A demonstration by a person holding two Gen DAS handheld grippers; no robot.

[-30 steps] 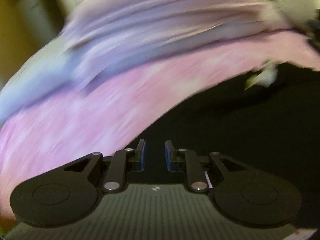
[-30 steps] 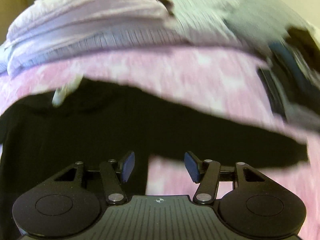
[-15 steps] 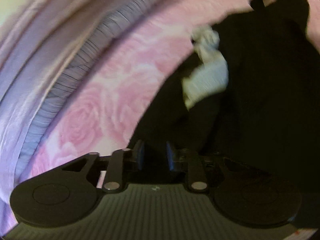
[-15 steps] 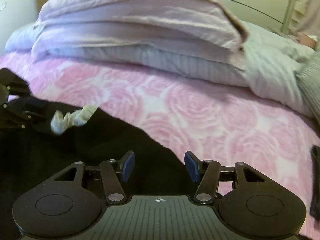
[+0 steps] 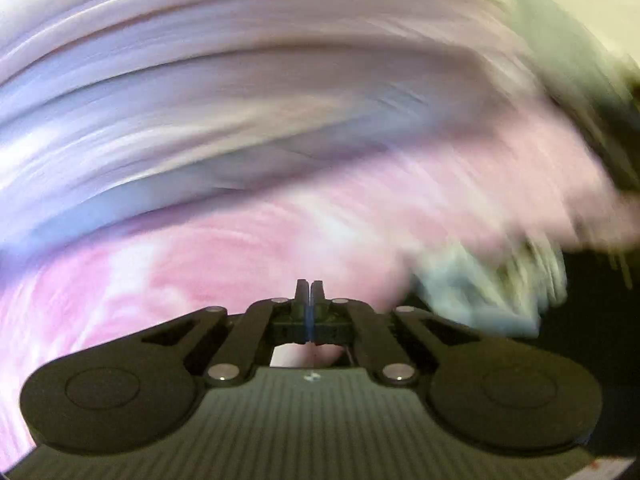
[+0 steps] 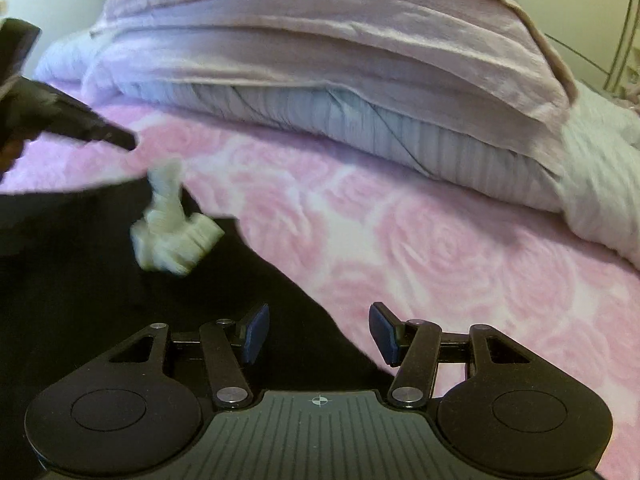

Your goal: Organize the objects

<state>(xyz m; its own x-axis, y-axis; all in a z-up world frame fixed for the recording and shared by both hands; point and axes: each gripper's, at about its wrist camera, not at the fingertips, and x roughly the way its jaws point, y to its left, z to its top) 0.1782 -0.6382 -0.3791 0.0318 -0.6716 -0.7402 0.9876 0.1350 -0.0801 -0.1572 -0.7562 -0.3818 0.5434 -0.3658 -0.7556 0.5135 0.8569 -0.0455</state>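
A black garment (image 6: 80, 300) lies spread on the pink rose blanket (image 6: 440, 260) of a bed. On it sits a small crumpled white cloth (image 6: 172, 224), blurred. My left gripper (image 6: 126, 142) reaches in from the left, its tip just above and left of the white cloth. In the left wrist view my left gripper (image 5: 309, 286) is shut with its pads together and nothing between them. There the white cloth (image 5: 480, 292) lies to its right at the edge of the black garment (image 5: 592, 320). My right gripper (image 6: 318, 336) stands open over the garment's right edge, empty.
A pile of folded lilac and striped quilts (image 6: 320, 60) runs along the back of the bed. A pale crumpled cover (image 6: 600, 168) lies at the right. The left wrist view is heavily blurred over the pink blanket (image 5: 200, 272).
The left gripper's jaws went from slightly apart to shut, and its view swung off the black garment toward the pink blanket. The right gripper stayed open and came nearer the garment's edge.
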